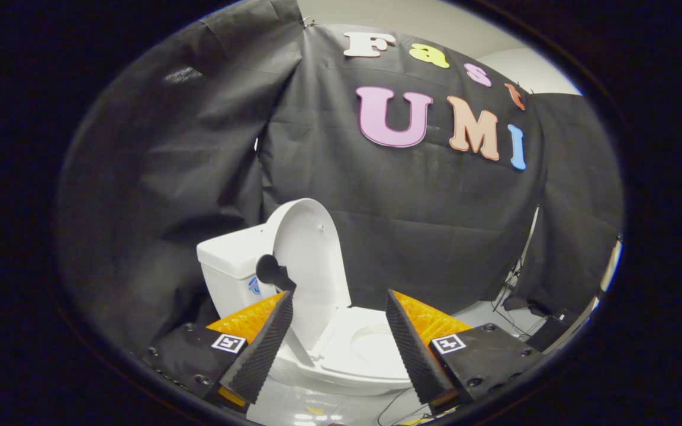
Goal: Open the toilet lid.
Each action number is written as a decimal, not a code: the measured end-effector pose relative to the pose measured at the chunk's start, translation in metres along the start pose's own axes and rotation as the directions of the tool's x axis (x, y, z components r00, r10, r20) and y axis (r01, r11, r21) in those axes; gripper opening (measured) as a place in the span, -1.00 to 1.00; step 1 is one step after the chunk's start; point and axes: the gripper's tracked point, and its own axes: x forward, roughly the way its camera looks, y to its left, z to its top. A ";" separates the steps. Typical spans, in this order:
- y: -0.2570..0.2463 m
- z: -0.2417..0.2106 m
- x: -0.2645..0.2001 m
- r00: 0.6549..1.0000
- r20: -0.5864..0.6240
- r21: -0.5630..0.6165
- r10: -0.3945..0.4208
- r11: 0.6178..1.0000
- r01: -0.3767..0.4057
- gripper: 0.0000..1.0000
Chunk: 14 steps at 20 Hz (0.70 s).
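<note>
While the jaws stand released with nothing between them, the gripper (338, 331) faces the toilet (341, 349) just beyond. Its lid (308, 260) is raised against the tank (228, 260); a dark knob (271, 271) sits near the left finger. Cables (510, 296) trail along the floor (483, 313) rightward.

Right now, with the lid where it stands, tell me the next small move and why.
Probably draw the gripper straight back. The white plastic toilet lid already stands raised against the white ceramic tank, the white seat lies bare, and the open fingers grip nothing, so no more lifting seems needed.
</note>
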 end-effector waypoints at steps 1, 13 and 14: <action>-0.011 -0.006 -0.003 1.000 -0.011 0.005 -0.010 1.000 0.010 0.96; -0.127 -0.010 -0.008 0.997 0.042 0.070 0.062 0.995 -0.065 0.96; -0.136 -0.012 -0.010 0.998 0.026 0.056 0.057 0.997 -0.059 0.96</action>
